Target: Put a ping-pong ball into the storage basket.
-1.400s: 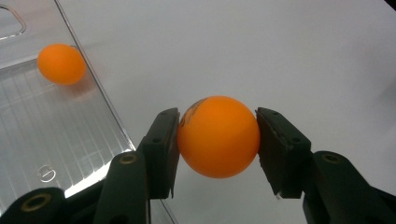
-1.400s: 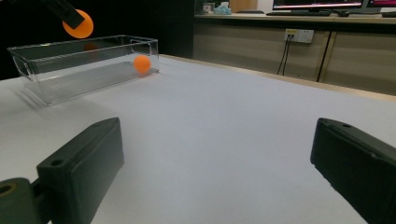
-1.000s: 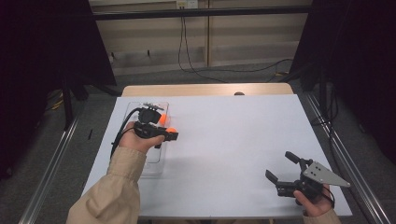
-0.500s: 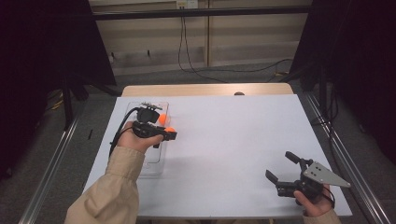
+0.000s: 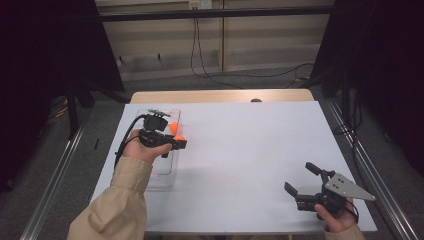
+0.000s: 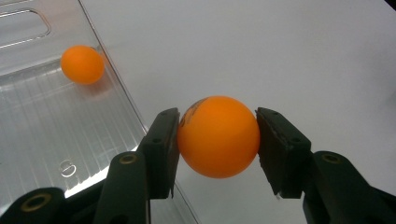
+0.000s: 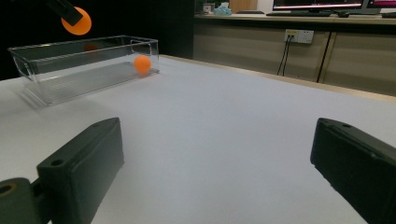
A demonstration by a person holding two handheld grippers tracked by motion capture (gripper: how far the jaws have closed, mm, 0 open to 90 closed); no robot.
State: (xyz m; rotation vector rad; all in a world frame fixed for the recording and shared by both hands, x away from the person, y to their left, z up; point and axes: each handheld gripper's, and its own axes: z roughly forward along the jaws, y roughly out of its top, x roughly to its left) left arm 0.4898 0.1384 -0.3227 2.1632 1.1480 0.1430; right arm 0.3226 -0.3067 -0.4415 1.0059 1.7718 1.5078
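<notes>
Over the right rim of the clear tray [image 5: 161,176], at the left side of the table [image 5: 250,150], I have the left gripper [image 6: 218,140] clamped on an orange ball [image 6: 218,136]. Its two black pads press the ball from either side, the ball sitting squarely between them and bulging a little beyond their tips. From the right gripper view the ball [image 7: 76,21] hangs in the air above the tray [image 7: 84,70], clear of its walls.

A second orange ball [image 6: 82,64] rests on the tray's ribbed floor toward the far end, so I judge one ball to be placed already and this one partway through its trip. What I cannot tell is whether the held ball is going in or coming out; going in seems likelier, and then the lowering and release are left.

My right gripper [image 5: 306,184] waits at the near right corner of the table, well apart from the tray, jaws spread wide with nothing between them.
</notes>
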